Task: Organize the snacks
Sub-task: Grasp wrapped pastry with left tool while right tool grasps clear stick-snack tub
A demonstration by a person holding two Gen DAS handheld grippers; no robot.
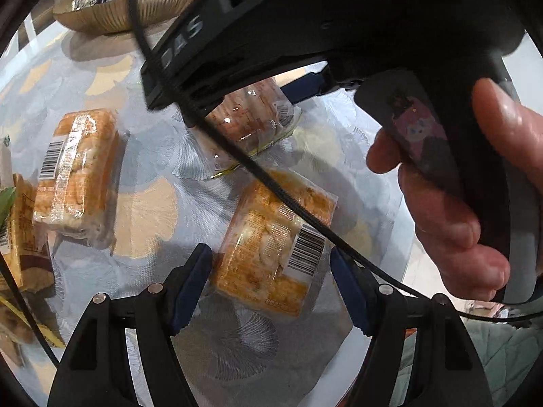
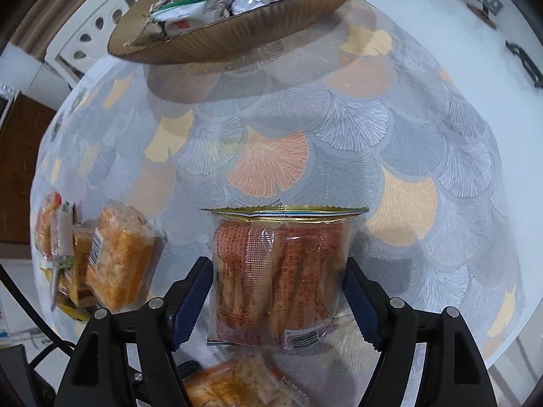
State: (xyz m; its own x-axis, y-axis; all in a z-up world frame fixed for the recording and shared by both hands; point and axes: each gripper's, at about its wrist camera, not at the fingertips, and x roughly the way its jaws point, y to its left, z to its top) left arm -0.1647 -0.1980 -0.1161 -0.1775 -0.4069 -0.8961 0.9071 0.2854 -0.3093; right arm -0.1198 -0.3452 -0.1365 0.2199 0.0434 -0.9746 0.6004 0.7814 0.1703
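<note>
My left gripper point(image 1: 269, 281) is open, its blue pads either side of an orange cracker pack with a barcode point(image 1: 275, 244) lying on the tablecloth. My right gripper point(image 2: 276, 300) has its pads against both sides of a clear cracker pack with a gold seam point(image 2: 278, 278). That pack also shows in the left wrist view point(image 1: 253, 120), under the right gripper's body. Another orange pack point(image 1: 76, 176) lies to the left. A brown ribbed bowl point(image 2: 217, 39) with several wrapped snacks stands at the far side.
More snack packs are piled at the left point(image 2: 78, 264). The fan-patterned tablecloth point(image 2: 271, 156) covers a round table. A white chair point(image 2: 91, 34) stands behind the bowl. A black cable point(image 1: 237, 156) crosses the left wrist view. Another pack point(image 2: 237, 386) lies below the right gripper.
</note>
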